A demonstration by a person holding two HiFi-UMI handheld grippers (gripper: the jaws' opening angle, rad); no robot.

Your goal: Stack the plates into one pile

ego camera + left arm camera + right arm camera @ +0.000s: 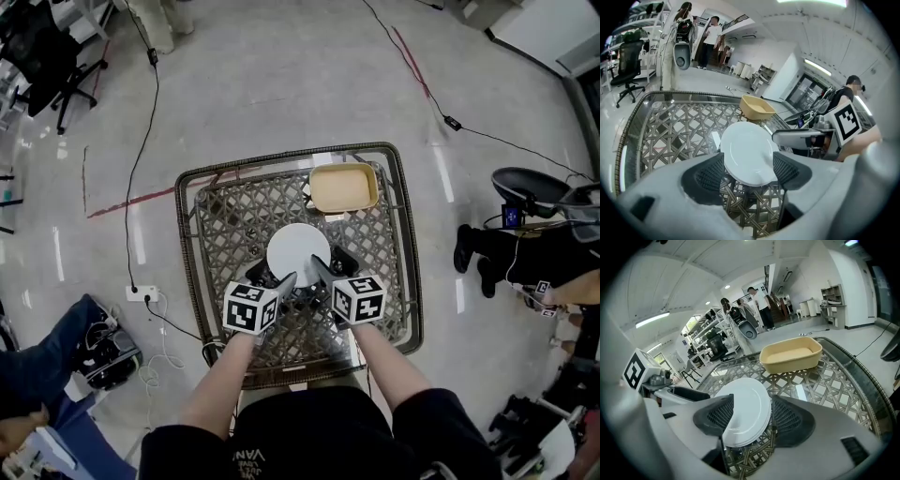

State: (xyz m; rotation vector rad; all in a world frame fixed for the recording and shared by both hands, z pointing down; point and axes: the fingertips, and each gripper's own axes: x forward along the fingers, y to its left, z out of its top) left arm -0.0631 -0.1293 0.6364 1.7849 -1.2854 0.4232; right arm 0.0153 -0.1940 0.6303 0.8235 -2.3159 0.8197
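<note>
A pile of white plates lies in the middle of the glass-topped wicker table. My left gripper and right gripper stand side by side at the pile's near edge, both open. In the left gripper view the pile reaches in between the wide-spread jaws of the left gripper. The right gripper view shows the stacked rims of the pile between the jaws of the right gripper, with the left gripper's body beside it.
A shallow yellow rectangular dish sits at the table's far side, beyond the pile. Cables and a power strip lie on the floor to the left. A seated person is at the right, an office chair far left.
</note>
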